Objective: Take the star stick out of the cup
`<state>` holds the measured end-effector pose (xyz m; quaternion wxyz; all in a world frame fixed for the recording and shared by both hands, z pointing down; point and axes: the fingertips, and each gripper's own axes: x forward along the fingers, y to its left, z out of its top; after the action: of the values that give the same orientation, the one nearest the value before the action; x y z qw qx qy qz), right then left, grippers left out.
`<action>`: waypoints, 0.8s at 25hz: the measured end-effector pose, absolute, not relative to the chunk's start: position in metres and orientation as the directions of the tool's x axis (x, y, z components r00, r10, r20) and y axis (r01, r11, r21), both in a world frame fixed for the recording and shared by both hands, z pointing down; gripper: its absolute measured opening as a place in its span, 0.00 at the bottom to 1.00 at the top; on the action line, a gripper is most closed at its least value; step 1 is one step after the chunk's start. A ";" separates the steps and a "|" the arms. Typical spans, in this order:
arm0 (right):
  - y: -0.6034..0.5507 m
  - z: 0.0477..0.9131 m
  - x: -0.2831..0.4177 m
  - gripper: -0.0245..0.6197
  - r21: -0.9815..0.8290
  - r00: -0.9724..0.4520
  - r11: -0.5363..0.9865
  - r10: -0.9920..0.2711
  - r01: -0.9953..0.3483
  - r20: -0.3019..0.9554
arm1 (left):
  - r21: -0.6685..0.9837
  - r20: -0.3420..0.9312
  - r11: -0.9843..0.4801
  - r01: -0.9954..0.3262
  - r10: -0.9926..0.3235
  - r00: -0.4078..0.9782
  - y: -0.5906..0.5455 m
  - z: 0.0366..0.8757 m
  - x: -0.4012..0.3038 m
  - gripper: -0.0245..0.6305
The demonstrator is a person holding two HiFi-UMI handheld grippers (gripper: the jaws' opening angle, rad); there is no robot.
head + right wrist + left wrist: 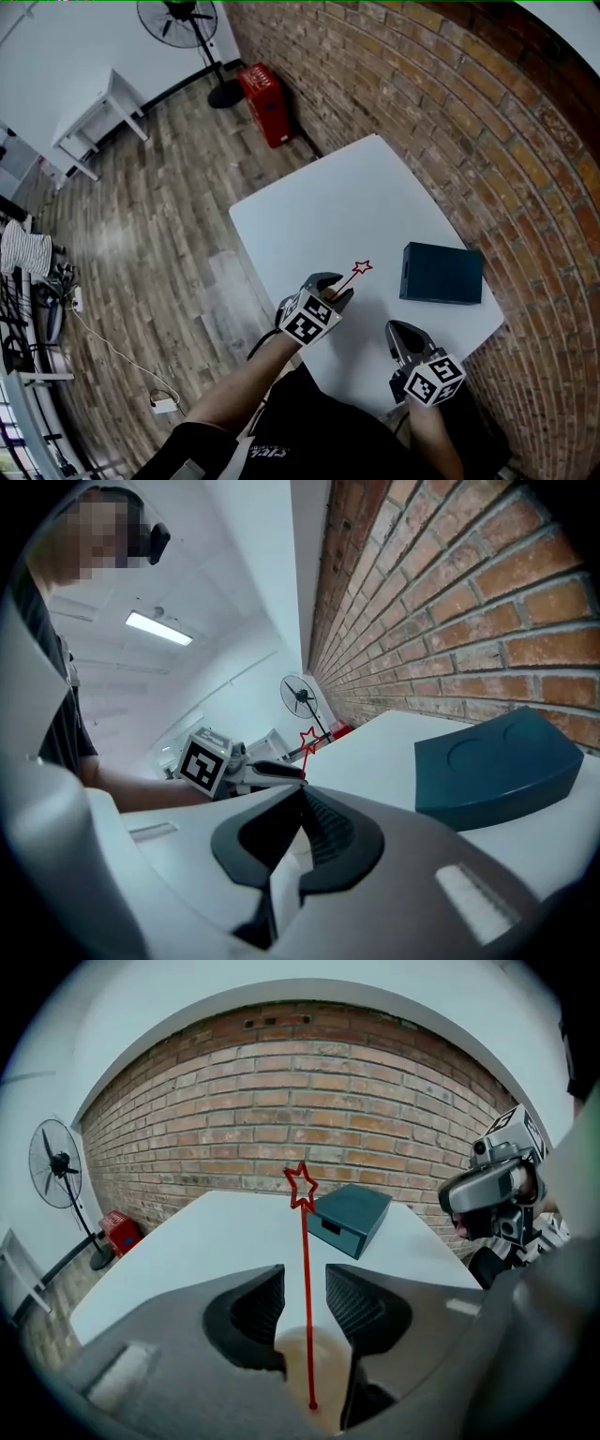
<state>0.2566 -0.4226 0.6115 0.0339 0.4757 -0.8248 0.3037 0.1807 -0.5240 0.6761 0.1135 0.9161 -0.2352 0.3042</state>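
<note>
A thin red star stick (304, 1269) stands upright in a tan cup (314, 1363), its star rising above the jaws. My left gripper (305, 1283) is open. The cup sits low between its jaws and the stick runs up through the gap. In the head view the left gripper (337, 292) is near the front of the white table (319, 216), and the star stick (357, 271) slants out past its tips. The cup itself is hidden there. My right gripper (398, 330) hovers to the right, shut and empty, apart from the stick.
A dark teal box (442, 274) lies on the table's right side, close to the brick wall (450, 112). On the wooden floor beyond the table are a red crate (265, 103) and a standing fan (183, 23).
</note>
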 end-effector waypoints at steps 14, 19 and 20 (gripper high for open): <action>-0.401 0.607 0.276 0.03 -0.502 -0.513 0.316 -0.796 -0.805 0.321 | 0.074 0.584 -0.865 -0.497 -0.366 0.725 -0.530 0.662 0.187 0.06; -0.385 0.598 0.278 0.03 -0.483 -0.497 0.317 -0.811 -0.816 0.308 | 0.036 0.487 -0.863 -0.504 -0.425 0.763 -0.528 0.610 0.192 0.06; -0.382 0.596 0.278 0.03 -0.480 -0.495 0.319 -0.814 -0.818 0.303 | 0.030 0.472 -0.861 -0.507 -0.435 0.767 -0.527 0.600 0.192 0.06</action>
<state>0.2777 -0.3820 0.5957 0.0029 0.5024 -0.8120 0.2972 0.1923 -0.5274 0.6001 0.0783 0.9366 -0.2513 0.2311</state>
